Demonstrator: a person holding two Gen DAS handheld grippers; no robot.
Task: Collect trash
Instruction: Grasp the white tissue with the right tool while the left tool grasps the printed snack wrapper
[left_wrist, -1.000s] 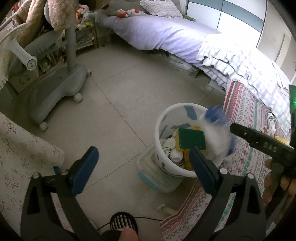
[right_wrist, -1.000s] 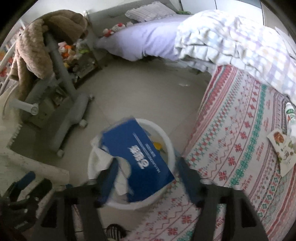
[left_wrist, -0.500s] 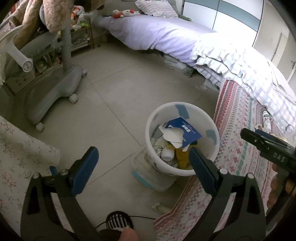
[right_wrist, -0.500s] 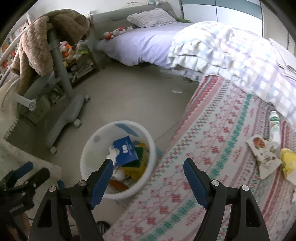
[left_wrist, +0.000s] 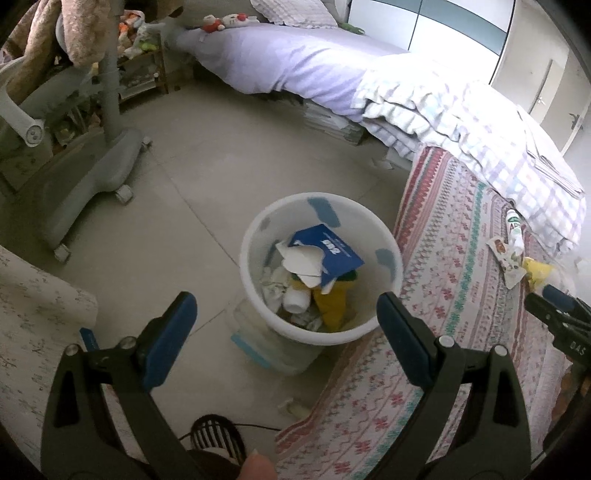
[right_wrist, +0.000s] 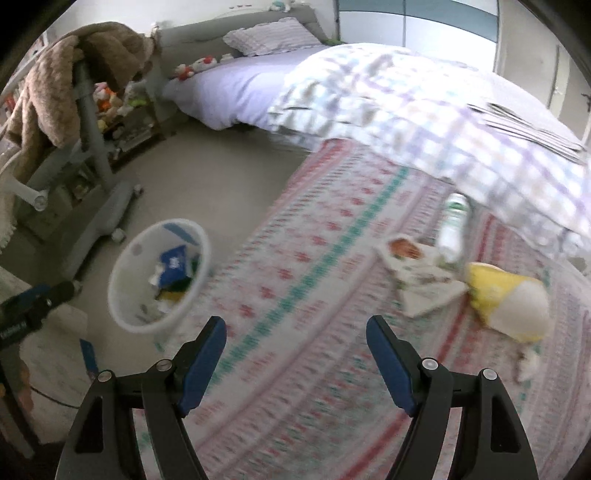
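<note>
A white bin (left_wrist: 320, 334) (right_wrist: 122, 306) stands on the floor beside the patterned bedspread (left_wrist: 458, 295) (right_wrist: 303, 295). Inside it a blue tissue box (left_wrist: 327, 251) lies on crumpled paper and yellow scraps. My left gripper (left_wrist: 286, 315) hangs open above the bin's near rim, with nothing between its fingers. My right gripper (right_wrist: 295, 341) is open and empty over the bedspread. On the bedspread farther right lie a printed wrapper (right_wrist: 417, 280) (left_wrist: 506, 258), a plastic bottle (right_wrist: 454, 225) (left_wrist: 515, 232) and a yellow and white wad (right_wrist: 506, 299) (left_wrist: 537, 269).
A grey wheeled stand (left_wrist: 85, 177) draped with a brown blanket (right_wrist: 55, 85) occupies the left floor. A clear box (left_wrist: 273, 350) sits under the bin. A bed with a lilac sheet (left_wrist: 295, 59) and checked quilt (right_wrist: 424, 110) fills the back. A small scrap (left_wrist: 295, 408) lies by the bedspread's edge.
The blue tissue box dropped from my right gripper into the bin. My right gripper then swung away to the right over the bedspread. The left gripper drifted slightly and stayed open.
</note>
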